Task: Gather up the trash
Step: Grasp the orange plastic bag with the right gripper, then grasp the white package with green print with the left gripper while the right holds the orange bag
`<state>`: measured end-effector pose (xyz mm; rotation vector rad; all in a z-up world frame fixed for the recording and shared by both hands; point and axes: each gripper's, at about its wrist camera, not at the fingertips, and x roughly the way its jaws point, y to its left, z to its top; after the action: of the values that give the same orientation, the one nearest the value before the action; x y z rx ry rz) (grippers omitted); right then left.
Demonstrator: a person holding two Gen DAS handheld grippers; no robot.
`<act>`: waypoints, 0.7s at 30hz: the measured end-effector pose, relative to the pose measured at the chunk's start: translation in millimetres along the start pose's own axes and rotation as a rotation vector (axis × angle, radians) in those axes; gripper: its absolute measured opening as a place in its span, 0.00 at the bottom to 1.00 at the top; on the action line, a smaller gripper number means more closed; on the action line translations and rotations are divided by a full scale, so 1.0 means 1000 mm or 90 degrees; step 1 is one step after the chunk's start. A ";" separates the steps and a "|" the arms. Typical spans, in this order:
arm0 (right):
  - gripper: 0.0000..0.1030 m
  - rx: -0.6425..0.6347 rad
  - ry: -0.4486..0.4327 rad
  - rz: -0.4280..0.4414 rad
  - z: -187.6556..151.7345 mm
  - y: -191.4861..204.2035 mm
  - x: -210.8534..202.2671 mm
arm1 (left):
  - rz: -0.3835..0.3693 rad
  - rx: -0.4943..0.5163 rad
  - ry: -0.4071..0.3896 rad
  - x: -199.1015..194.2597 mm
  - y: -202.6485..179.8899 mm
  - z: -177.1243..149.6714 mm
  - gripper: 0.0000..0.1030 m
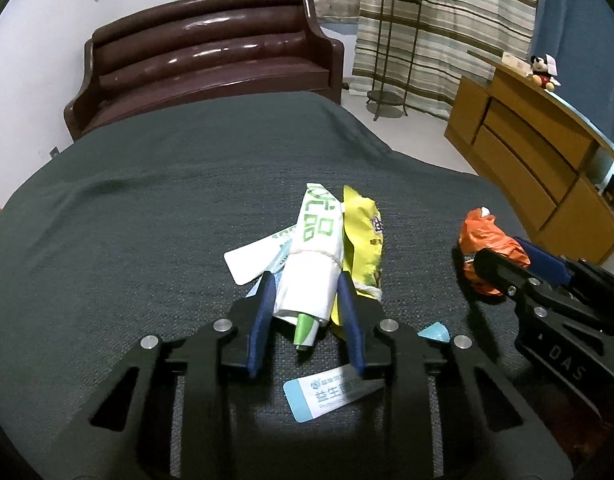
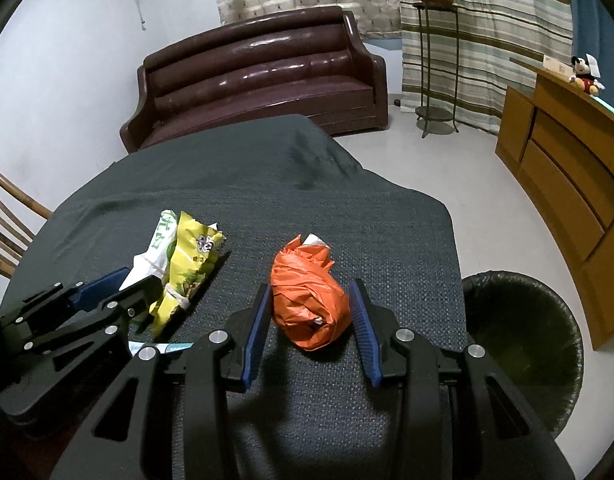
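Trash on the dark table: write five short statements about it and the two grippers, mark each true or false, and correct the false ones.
1. The left gripper has a white and green wrapper between its fingers. True.
2. The orange plastic bag lies inside the bin. False: it sits on the grey tablecloth, between the fingers of the right gripper.
3. A yellow wrapper lies right beside the white and green one. True.
4. The black-lined bin stands on the table. False: it is on the floor, past the table's right edge.
5. A blue and white sachet lies on the cloth under the left gripper. True.
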<state>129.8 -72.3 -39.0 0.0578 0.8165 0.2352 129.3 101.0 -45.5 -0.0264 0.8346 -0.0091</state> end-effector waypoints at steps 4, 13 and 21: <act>0.39 0.001 0.000 0.000 0.000 0.000 0.000 | -0.004 0.002 -0.002 -0.001 0.000 -0.001 0.29; 0.39 -0.002 -0.002 -0.005 0.000 -0.001 -0.003 | -0.006 -0.002 -0.015 -0.010 0.002 -0.008 0.27; 0.39 -0.002 -0.004 -0.007 -0.002 0.000 -0.006 | -0.009 -0.005 -0.026 -0.024 0.003 -0.015 0.26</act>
<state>124.0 -73.6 -36.3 0.0508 0.8094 0.2257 102.3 104.0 -37.5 -0.0393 0.7931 -0.0190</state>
